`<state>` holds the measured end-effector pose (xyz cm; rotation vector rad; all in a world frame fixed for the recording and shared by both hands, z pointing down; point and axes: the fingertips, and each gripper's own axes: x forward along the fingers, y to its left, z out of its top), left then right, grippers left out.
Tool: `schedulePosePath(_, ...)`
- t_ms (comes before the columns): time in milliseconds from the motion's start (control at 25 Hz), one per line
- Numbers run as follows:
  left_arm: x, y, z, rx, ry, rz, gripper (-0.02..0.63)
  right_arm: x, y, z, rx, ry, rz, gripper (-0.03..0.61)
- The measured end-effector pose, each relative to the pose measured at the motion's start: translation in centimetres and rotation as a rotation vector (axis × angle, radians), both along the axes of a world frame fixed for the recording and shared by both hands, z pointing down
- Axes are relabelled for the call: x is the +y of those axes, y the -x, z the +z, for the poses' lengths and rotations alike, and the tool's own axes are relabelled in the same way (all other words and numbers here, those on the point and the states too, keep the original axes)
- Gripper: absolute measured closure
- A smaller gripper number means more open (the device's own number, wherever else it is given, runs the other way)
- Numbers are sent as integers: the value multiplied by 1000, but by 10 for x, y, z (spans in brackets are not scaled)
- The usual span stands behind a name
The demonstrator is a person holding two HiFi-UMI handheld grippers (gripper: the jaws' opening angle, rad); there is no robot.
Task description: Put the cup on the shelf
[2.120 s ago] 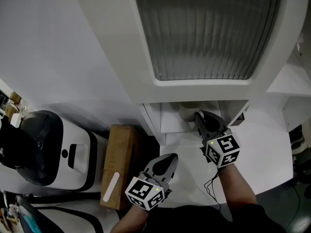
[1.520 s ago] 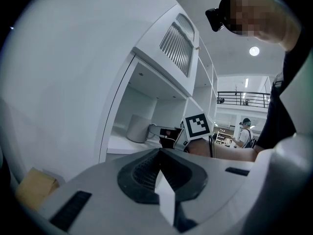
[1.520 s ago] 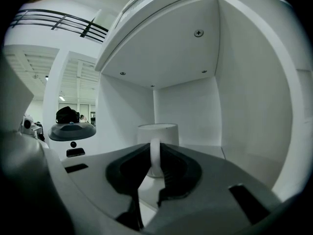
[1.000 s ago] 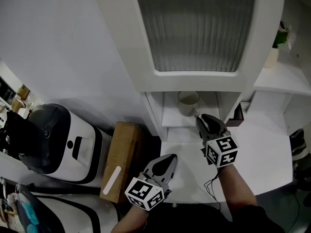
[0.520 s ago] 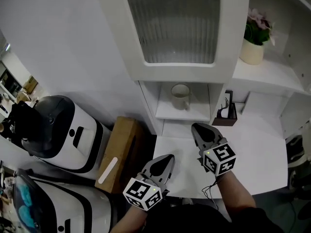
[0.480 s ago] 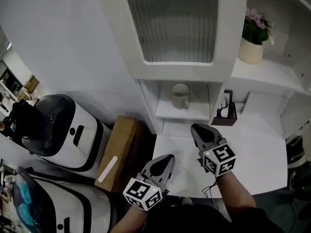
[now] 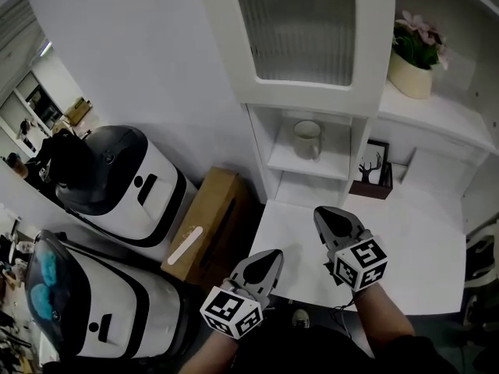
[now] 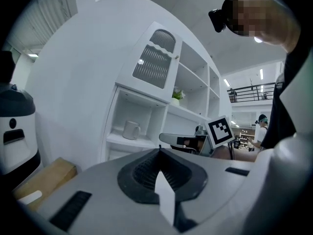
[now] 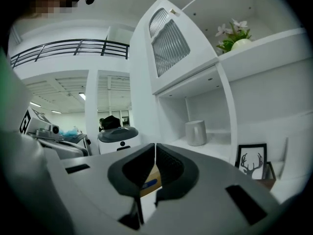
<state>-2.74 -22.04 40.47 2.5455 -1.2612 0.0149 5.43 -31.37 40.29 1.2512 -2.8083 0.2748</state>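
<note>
Cup (image 7: 306, 140) is parked upright on the shelf (image 7: 334, 163), well ahead of the right hand-held gripper (image 7: 325, 215); it and the left hand-held gripper (image 7: 270, 257) are held closed, empty, low over the counter (image 7: 421, 232), so placement is judged complete.

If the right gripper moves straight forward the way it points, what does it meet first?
Probably the white upright of the shelf unit. The cup stands a little to the right of that line. Depth is unclear, so this is a guess.

Cup (image 9: 195, 132) handle not vis. — right gripper view.
</note>
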Motion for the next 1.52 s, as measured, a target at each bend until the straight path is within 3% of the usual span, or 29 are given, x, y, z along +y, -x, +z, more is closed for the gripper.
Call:
schedulePosePath(320, 32, 41, 2, 8, 6, -35, 609, 32, 34, 8, -4, 31, -15, 571)
schedulePosePath(800, 92, 105, 4, 21, 18, 24, 609, 113, 93, 16, -5, 64, 44, 572)
schedulePosePath(1120, 132, 116, 6, 42, 8, 75, 609, 168, 107, 15, 8, 54, 76, 574)
schedulePosePath(1520, 183, 105, 5, 54, -1, 156, 609, 235, 93, 14, 9, 44, 157, 574)
